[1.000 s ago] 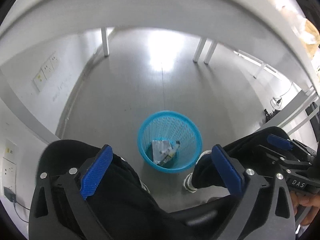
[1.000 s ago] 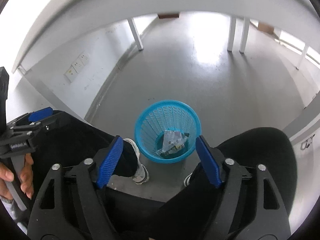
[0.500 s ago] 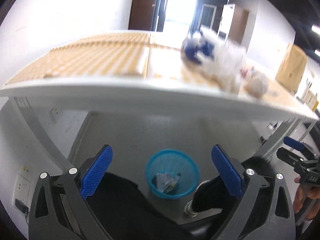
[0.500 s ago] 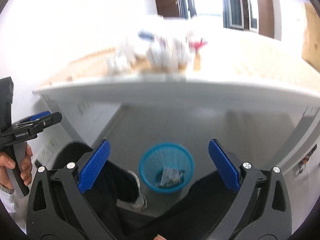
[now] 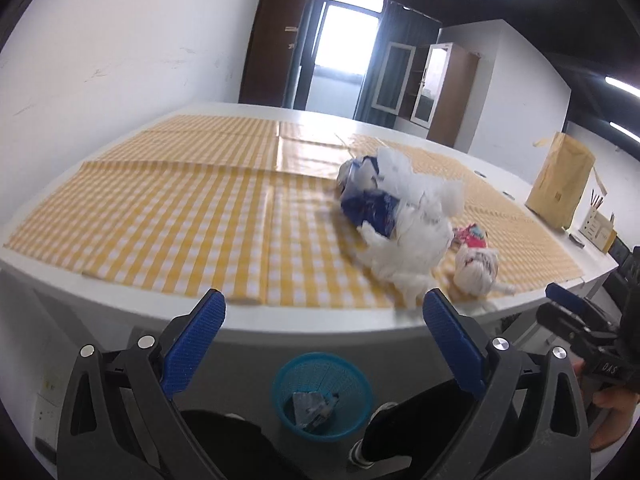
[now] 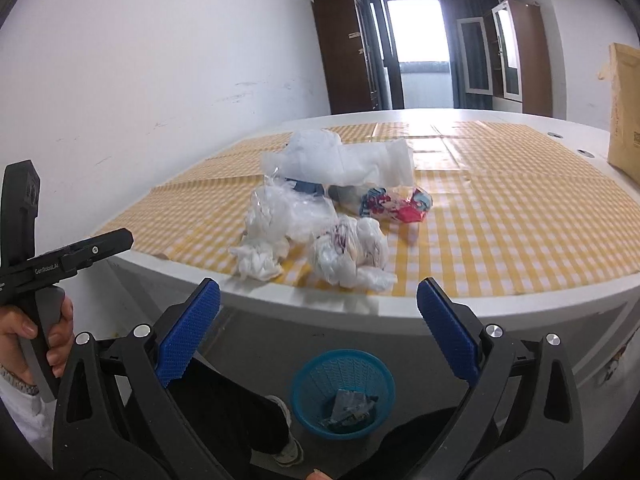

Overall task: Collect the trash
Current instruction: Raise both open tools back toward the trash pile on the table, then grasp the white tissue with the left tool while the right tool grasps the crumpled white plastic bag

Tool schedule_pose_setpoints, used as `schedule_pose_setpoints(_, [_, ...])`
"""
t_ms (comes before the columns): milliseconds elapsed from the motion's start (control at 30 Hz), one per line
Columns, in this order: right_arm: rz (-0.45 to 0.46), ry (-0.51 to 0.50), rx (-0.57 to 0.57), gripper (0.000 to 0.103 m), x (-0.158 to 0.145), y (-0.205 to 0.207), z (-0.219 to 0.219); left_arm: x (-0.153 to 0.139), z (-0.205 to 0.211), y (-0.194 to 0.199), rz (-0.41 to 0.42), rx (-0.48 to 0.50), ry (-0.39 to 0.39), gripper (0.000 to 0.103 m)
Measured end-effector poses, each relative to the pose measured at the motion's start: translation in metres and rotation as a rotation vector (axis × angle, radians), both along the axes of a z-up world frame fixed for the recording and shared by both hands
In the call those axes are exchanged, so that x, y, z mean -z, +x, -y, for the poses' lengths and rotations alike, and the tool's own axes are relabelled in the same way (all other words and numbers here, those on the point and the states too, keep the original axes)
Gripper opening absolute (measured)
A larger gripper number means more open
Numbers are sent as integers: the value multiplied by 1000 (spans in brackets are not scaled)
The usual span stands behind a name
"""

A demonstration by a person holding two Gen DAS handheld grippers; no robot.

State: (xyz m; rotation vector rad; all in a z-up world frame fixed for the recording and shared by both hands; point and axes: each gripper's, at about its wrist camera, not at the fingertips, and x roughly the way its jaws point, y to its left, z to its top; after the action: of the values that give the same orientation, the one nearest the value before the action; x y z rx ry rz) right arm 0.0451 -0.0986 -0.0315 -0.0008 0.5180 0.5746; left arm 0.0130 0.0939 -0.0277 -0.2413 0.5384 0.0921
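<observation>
Both views have swung up from the floor to the bench (image 6: 500, 300) top. The left gripper (image 5: 324, 344) and right gripper (image 6: 318, 334) gape wide, empty. One blue bin (image 6: 343, 394) below already holds some scraps; about four crumpled wrappers and bags (image 6: 348, 258) remain near the bench edge.

Two hand-held grippers, both wide open

The left black hand-held gripper with blue pads (image 5: 324, 326) holds nothing between its fingers. The right black hand-held gripper with blue pads (image 6: 318, 316) is empty too. Each is held up by a bare hand (image 6: 38, 336), side by side, tipped a little downward.
</observation>
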Motion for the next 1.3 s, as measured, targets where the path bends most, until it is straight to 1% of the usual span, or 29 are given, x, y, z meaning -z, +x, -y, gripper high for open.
schedule_pose_setpoints(133, [-5, 8, -2, 94, -3, 15, -5, -10, 0, 15, 15, 17, -19, 96])
schedule_pose_setpoints(267, [-29, 19, 13, 94, 4, 27, -9, -18, 0, 35, 27, 41, -37, 95])
schedule_pose_setpoints(400, [-53, 20, 7, 93, 10, 40, -17, -24, 3, 56, 18, 68, -53, 88])
schedule_pose_setpoints(467, [-59, 16, 9, 91, 12, 46, -20, -27, 6, 67, 17, 98, -73, 87])
schedule_pose_setpoints(567, [-75, 21, 11, 90, 14, 57, -20, -30, 12, 82, 13, 121, -68, 83])
schedule_pose_setpoints(633, [-85, 21, 13, 86, 16, 63, -20, -30, 15, 93, 4, 138, -68, 80])
schedule_pose_setpoints(700, [-97, 21, 11, 84, 17, 68, -19, -29, 16, 106, -10, 158, -67, 74])
schedule_pose_setpoints(767, [-106, 14, -3, 81, 20, 72, -21, -29, 17, 118, -21, 176, -65, 70])
schedule_pose_setpoints(900, [-127, 4, -23, 72, 26, 78, -25, -25, 17, 144, -52, 196, -82, 64])
schedule_pose_setpoints(933, [-137, 5, -24, 70, 29, 81, -25, -23, 16, 149, -61, 198, -89, 61])
schedule_pose_setpoints(1000, [-151, 7, -27, 64, 32, 84, -25, -20, 16, 161, -83, 207, -99, 51])
schedule_pose_setpoints(1133, [-162, 18, -46, 58, 35, 85, -27, -14, 20, 179, -112, 230, -98, 46])
schedule_pose_setpoints(1167, [-163, 21, -49, 56, 35, 86, -27, -13, 21, 182, -121, 233, -95, 39])
schedule_pose_setpoints(1200, [-163, 22, -52, 56, 35, 86, -27, -11, 23, 186, -137, 237, -81, 27])
schedule_pose_setpoints(1233, [-162, 24, -55, 55, 35, 86, -26, -11, 26, 188, -145, 240, -67, 20])
schedule_pose_setpoints(1267, [-160, 25, -56, 55, 35, 86, -25, -11, 30, 189, -149, 245, -45, 9])
schedule_pose_setpoints(1300, [-159, 26, -55, 54, 35, 86, -24, -13, 34, 187, -139, 241, -18, 6])
